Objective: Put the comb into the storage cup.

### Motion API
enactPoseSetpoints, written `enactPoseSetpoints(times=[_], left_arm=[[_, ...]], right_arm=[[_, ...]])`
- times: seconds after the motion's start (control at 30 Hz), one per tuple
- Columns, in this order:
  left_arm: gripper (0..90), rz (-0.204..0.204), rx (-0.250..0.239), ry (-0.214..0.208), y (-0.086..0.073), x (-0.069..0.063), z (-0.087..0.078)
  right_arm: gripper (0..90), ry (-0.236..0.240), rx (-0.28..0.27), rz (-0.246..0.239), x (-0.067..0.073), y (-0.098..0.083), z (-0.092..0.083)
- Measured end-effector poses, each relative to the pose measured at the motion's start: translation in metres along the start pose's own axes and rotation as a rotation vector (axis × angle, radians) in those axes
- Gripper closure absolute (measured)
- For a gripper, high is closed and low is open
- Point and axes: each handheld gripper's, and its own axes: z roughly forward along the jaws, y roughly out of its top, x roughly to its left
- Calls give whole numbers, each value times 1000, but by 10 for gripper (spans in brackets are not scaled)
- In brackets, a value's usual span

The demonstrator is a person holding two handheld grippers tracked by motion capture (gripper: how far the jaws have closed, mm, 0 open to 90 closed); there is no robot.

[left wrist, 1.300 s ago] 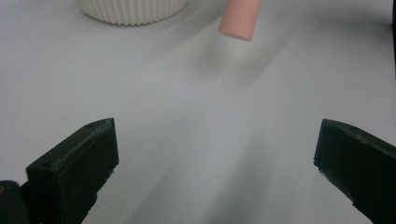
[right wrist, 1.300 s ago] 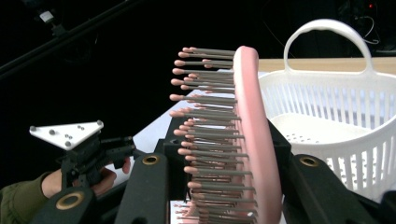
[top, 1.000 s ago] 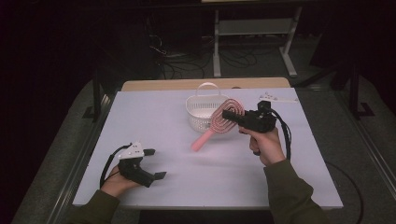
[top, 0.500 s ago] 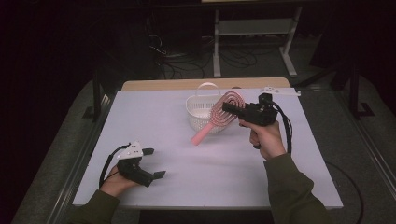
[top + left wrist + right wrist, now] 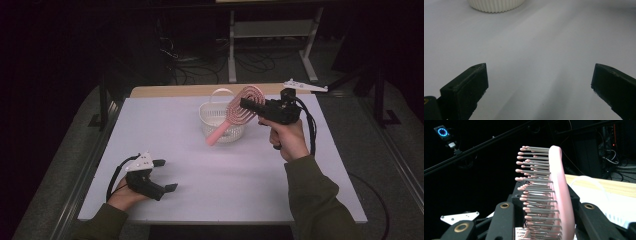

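A pink hairbrush [image 5: 220, 132] hangs tilted in the air, head up and handle pointing down-left in front of the white basket [image 5: 207, 114]. My right gripper [image 5: 249, 106] is shut on the brush head, one jaw on the bristle side and one on the back. In the right gripper view the hairbrush [image 5: 559, 195] stands between the right gripper's [image 5: 547, 225] jaws, bristles to the left, with the basket [image 5: 614, 217] behind it. At the table's near left my left gripper [image 5: 166, 175] rests open with nothing in it. In its own view the left gripper [image 5: 539, 87] faces bare table and the basket [image 5: 496, 5].
The white table top [image 5: 200, 165] has a wooden strip [image 5: 175, 91] along its far edge. Behind the table stand a metal frame [image 5: 272, 35] and loose cables on a dark floor. A cable trails from each gripper.
The right gripper has risen with the hairbrush, so the handle end now hangs higher in front of the basket. The left gripper has not moved.
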Motion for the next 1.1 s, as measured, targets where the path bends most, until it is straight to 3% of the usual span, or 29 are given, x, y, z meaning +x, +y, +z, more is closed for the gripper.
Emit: enactPoseSetpoints(times=[0.47,1.1], left_arm=[[11,1,-6,2,0,0,0],[11,5,-8,-5,-1,-1,0]], right_arm=[[631,-39,-46,2,-8,18,0],[630,-148,-83,11,-33,28,7]])
